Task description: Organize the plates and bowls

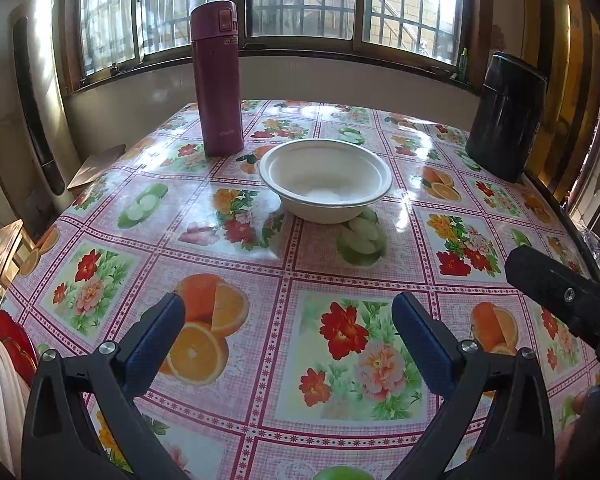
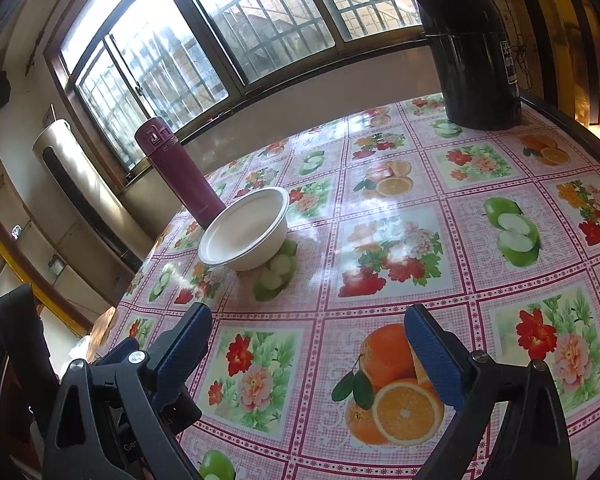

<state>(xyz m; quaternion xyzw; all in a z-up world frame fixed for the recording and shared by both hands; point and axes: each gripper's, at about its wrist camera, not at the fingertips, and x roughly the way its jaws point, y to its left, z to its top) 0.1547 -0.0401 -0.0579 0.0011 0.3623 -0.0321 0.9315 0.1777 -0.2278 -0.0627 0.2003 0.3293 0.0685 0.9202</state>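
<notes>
Bowls and plates are barely being sorted yet, by my reckoning. At the lower left edge of the left wrist view something red, possibly a plate, is peeking beside a white ribbed thing I cannot identify. The maroon flask is standing at upper left, the white bowl sitting untouched mid-frame, just right of it. Both tools, left gripper and right gripper, are hovering spread wide, grasping nothing. A black container is standing upper right.
</notes>
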